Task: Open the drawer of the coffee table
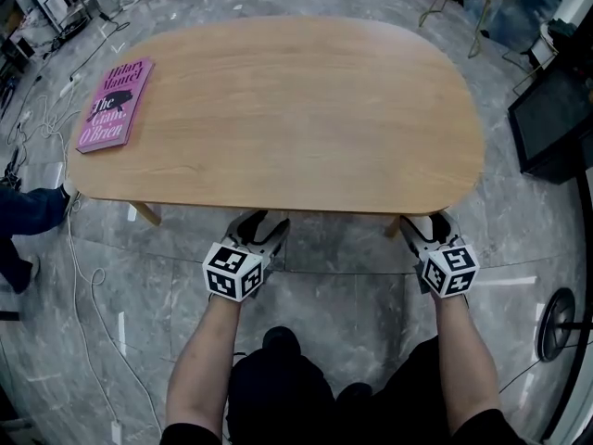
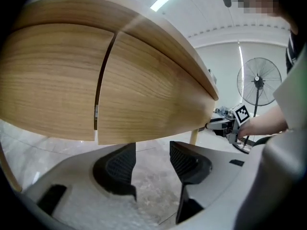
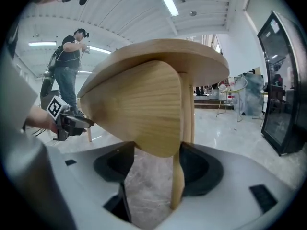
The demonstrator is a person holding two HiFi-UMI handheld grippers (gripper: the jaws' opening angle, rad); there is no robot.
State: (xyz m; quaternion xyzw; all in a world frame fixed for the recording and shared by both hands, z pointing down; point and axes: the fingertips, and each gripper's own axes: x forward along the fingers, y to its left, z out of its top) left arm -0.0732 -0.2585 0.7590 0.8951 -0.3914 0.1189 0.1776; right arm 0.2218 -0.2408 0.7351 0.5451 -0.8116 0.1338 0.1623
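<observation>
The drawer front (image 2: 153, 95) runs left to right under the table's (image 1: 278, 109) near edge, and the left gripper (image 1: 261, 222) and right gripper (image 1: 428, 223) sit equally near, fingers apart at its lower edge, unclamped.

Pink book (image 1: 116, 105): "The Giant, O'Brien"

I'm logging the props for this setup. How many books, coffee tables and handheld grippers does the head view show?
Book: 1
Coffee table: 1
Grippers: 2, the left gripper and the right gripper
Total: 4
</observation>
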